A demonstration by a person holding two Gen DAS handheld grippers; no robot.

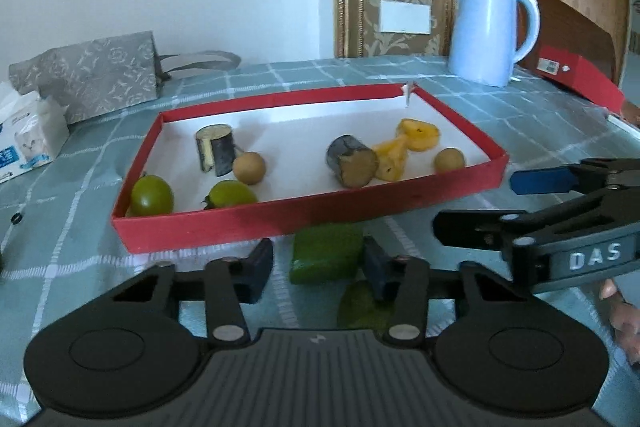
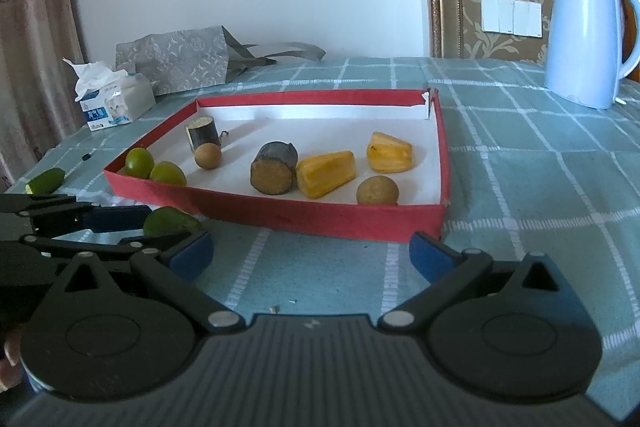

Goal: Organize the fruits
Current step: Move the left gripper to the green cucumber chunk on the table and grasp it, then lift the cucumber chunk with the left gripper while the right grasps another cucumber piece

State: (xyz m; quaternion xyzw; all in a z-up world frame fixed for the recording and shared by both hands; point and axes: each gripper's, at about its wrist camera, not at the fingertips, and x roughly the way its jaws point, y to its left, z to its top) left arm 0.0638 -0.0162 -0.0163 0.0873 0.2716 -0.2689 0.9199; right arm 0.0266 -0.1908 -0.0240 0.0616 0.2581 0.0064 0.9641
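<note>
While the left gripper (image 1: 318, 269) hangs just short of the red tray (image 1: 280, 223), its blue pads stand on either side of a green fruit piece (image 1: 326, 257) on the checked tablecloth (image 1: 520, 131); the right-hand pad meets the piece's edge, while a sliver of cloth shows at the other, so full clamping cannot be told. A second green piece (image 1: 360, 307) lies nearer, partly hidden by the fingers. Inside the tray: two green round fruits (image 1: 152, 195), two brown round ones (image 1: 249, 167), two dark cut cylinders (image 1: 352, 165), yellow pieces (image 1: 418, 134). A blue kettle (image 1: 486, 31) stands behind.

Right wrist view: the right gripper (image 2: 312, 255) sits with fingers wide apart, nothing between them, over bare cloth in front of the tray (image 2: 320, 219). The left gripper (image 2: 132, 227) shows side-on, a green piece (image 2: 172, 221) at its tips. Another green piece (image 2: 46, 181) lies left of the tray.

Judgement: step in hand is the pickup of a stray green piece. Next move calls for a firm squeeze, a lift clear of the tray wall, then a set-down beside the other green fruits.
</note>
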